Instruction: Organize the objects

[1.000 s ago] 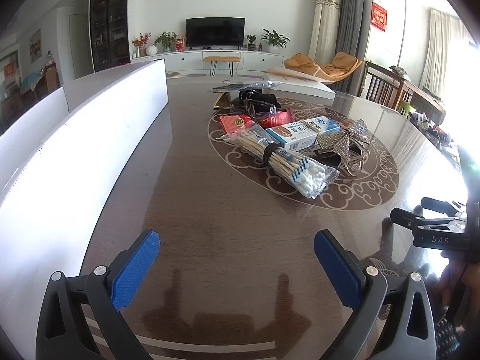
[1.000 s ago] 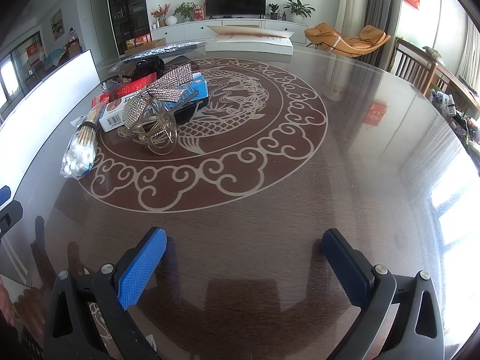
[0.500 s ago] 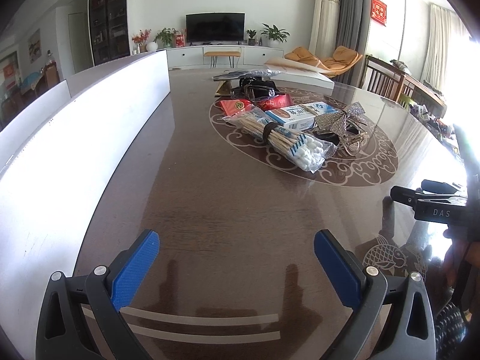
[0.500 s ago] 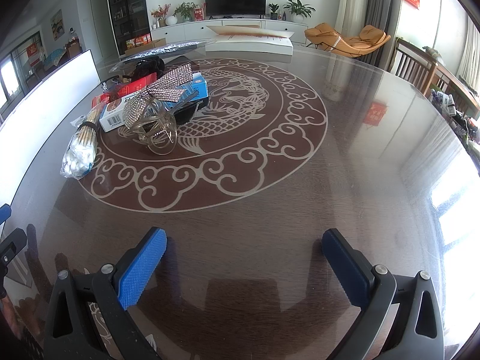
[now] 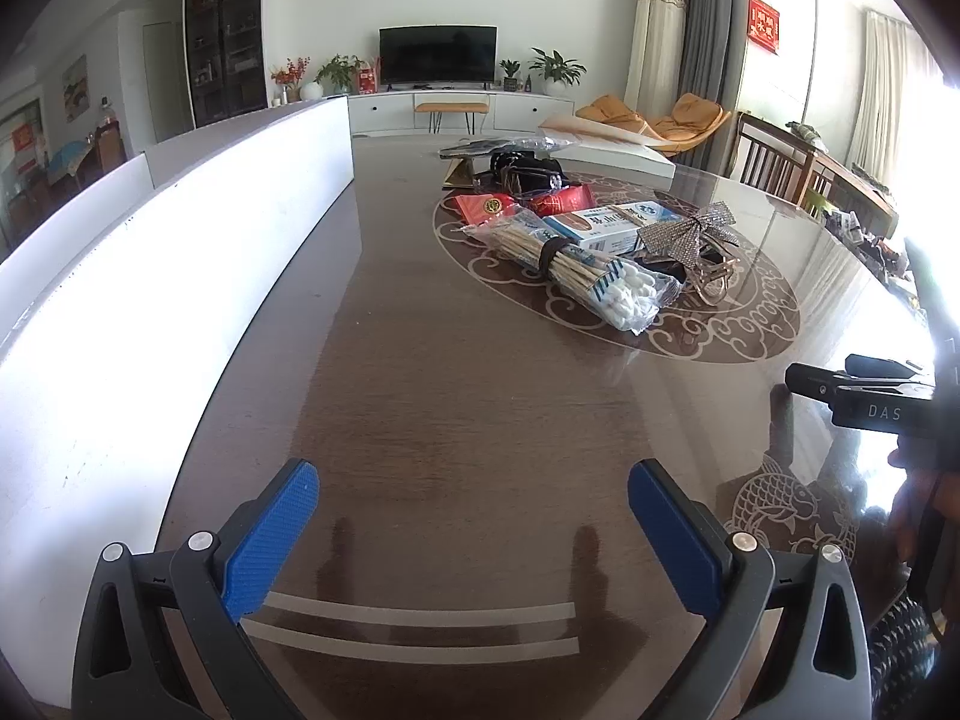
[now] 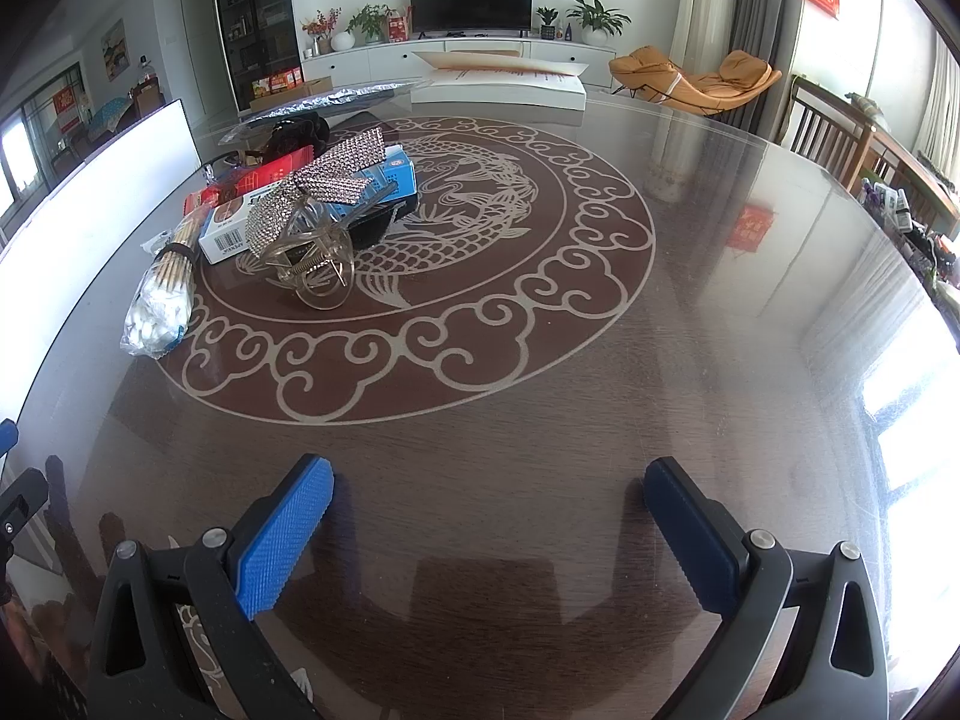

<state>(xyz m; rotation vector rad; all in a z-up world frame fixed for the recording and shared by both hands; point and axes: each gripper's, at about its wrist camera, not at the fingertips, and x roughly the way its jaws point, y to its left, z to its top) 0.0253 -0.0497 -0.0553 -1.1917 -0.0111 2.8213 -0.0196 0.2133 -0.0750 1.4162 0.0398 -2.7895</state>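
Observation:
A heap of objects lies on the dark round table point(image 5: 468, 408): a bag of cotton swabs point(image 5: 576, 273), a blue and white box point(image 5: 612, 225), a rhinestone bow hair clip point(image 5: 690, 240), red packets point(image 5: 522, 204) and a black item point(image 5: 522, 165). In the right wrist view the swabs point(image 6: 162, 300), box point(image 6: 252, 222) and bow clip point(image 6: 324, 192) sit at the left. My left gripper point(image 5: 474, 516) is open and empty, well short of the heap. My right gripper point(image 6: 489, 516) is open and empty above bare table.
A long white panel point(image 5: 180, 240) runs along the table's left side. A flat white box point(image 6: 504, 84) and a foil-wrapped item point(image 6: 336, 99) lie at the far edge. Chairs point(image 5: 774, 162) stand at the right. The right gripper shows at the left view's right edge point(image 5: 864, 396).
The left gripper's view has pulled back and tilted; the heap sits farther off than a second ago. The right gripper has held still.

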